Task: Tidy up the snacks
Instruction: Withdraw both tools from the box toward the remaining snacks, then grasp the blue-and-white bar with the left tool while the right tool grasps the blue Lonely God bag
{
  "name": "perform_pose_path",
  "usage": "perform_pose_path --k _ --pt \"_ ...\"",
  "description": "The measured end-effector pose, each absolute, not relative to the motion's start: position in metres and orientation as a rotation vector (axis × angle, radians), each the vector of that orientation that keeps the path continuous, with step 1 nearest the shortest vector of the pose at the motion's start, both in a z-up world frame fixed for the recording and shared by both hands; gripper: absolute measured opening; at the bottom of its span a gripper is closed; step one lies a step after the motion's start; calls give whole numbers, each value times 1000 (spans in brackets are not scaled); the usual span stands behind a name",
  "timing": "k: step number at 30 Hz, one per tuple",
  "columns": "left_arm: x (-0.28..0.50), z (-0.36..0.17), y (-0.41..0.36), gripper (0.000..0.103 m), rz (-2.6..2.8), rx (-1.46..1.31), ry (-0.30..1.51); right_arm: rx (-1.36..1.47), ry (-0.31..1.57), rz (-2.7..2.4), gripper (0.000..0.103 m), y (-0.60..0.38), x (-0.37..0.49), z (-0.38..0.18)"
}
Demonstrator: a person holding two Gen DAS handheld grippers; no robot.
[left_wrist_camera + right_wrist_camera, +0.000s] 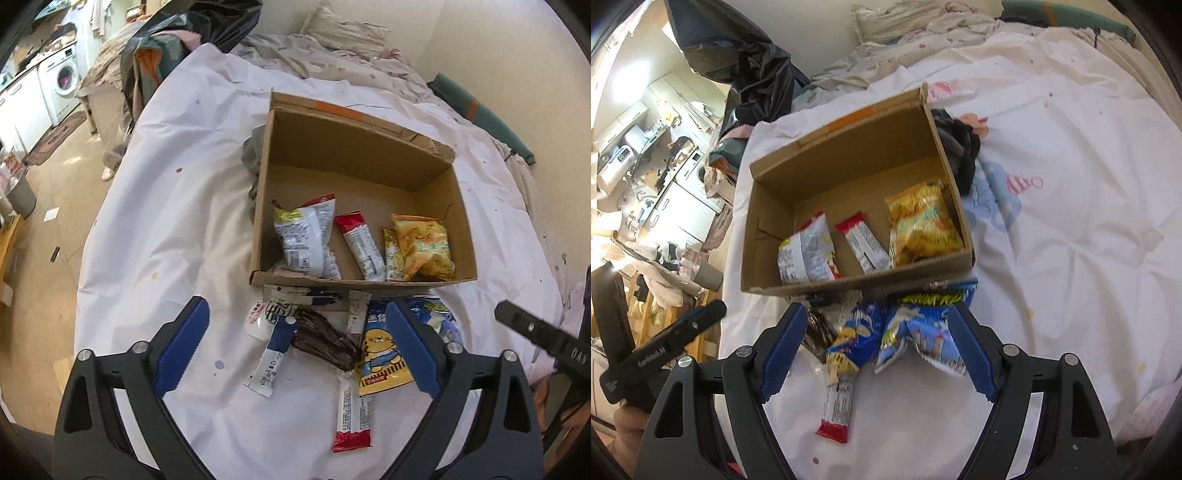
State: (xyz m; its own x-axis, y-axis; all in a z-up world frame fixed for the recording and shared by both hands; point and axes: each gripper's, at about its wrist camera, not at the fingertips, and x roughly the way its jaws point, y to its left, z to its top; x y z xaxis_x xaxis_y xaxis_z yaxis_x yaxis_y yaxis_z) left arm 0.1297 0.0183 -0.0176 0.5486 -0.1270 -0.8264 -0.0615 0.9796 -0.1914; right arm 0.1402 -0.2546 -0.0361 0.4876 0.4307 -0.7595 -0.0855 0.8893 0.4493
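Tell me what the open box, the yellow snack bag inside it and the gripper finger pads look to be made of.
Open box: brown corrugated cardboard, matte; fluted edges show at its torn flap.
Yellow snack bag: thin printed plastic film, probably foil-lined; glossy, crinkled, catching glare.
Finger pads: blue, matte, with ridged edges; likely rubber or moulded plastic, though the look leaves that open.

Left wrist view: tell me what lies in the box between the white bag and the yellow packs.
A red-and-white stick pack lies between the white bag and the yellow packs, on the box floor.
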Motion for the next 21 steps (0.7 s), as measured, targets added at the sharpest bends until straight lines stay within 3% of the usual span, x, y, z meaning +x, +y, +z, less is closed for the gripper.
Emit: perform_pose_path --k 8,15,19,21 --pt "128 -19 38 97 87 -198 972 349 1048 286 81 -264 132 -51" --pt "136 -49 60 97 128 -306 1099 463 1079 252 81 -285 139 -60" --pt "144 -76 46 85 93 -270 1198 517 1084 245 81 -289 145 -62" --pt "149 -94 33 84 47 -246 1270 524 1091 249 81 -288 149 -64"
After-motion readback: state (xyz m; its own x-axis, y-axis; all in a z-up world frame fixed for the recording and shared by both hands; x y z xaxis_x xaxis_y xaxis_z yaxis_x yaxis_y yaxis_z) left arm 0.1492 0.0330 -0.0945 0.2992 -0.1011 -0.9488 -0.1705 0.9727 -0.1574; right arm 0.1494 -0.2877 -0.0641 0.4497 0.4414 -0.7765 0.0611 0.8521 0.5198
